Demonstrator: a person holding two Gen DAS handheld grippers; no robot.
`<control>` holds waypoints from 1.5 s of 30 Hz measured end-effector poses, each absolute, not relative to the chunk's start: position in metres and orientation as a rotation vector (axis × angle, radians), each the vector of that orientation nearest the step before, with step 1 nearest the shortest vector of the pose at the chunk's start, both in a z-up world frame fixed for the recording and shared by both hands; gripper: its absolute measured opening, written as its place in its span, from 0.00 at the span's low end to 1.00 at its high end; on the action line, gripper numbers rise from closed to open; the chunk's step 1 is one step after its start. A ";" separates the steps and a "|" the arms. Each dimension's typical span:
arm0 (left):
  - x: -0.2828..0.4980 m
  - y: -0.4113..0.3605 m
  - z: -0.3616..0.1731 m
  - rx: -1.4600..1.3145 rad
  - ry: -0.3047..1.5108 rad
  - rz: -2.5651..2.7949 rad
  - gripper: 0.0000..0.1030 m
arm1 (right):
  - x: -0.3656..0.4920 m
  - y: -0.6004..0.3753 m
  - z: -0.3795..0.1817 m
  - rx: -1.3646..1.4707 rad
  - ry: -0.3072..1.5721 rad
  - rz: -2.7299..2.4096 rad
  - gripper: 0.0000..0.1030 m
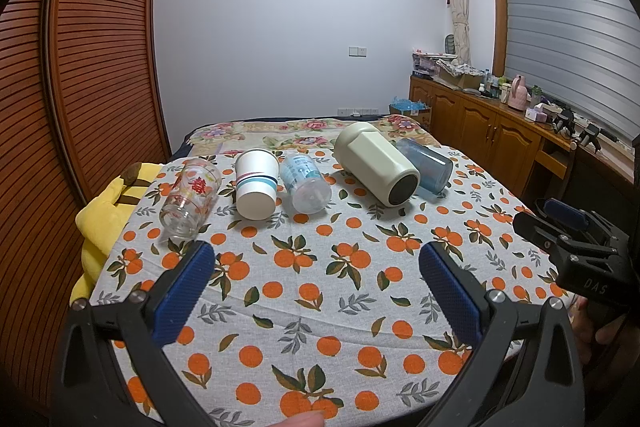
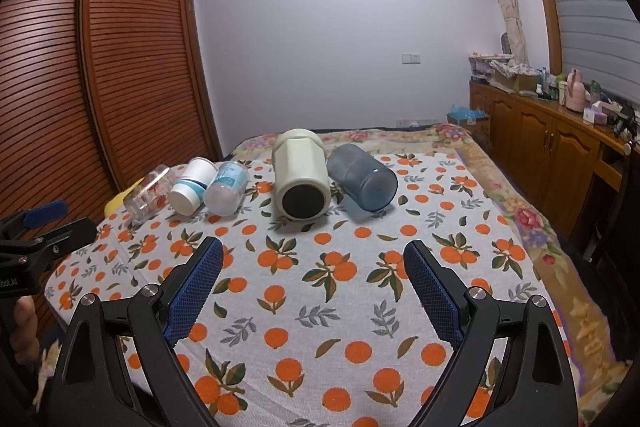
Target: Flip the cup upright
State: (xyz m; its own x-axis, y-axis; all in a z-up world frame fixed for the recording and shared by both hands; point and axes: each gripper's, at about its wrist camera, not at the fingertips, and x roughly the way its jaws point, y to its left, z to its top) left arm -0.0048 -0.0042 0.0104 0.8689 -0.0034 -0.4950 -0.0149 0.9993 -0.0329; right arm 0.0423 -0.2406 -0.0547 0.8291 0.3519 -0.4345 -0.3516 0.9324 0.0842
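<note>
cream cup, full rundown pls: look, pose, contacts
The cream cup is the largest of five in the row: a matte, opaque body, plastic-looking, with faceted sides and a dark round base facing the cameras. It lies on its side on the orange-print cloth, mouth pointing away, so not yet upright. The blue cup lies against its right side; whether they touch is unclear. The small clear cup to its left sits apart. Neither hand-held gripper touches it.

Five cups (image 1: 377, 163) in a row, all on their sides
</note>
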 end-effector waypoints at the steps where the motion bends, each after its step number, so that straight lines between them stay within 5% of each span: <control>1: -0.005 -0.004 0.010 -0.035 0.517 0.006 1.00 | 0.042 -0.240 -0.055 0.001 0.461 0.373 0.91; 45: 0.108 -0.004 -0.012 0.008 0.626 -0.117 0.98 | 0.195 -0.253 -0.039 -0.085 0.631 0.395 0.82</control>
State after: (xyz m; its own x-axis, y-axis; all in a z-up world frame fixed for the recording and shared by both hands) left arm 0.1084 -0.0041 -0.0121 0.8037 -0.1072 -0.5853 0.1120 0.9933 -0.0281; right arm 0.1946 -0.2534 -0.0390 0.7361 0.3330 -0.5894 -0.3844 0.9223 0.0410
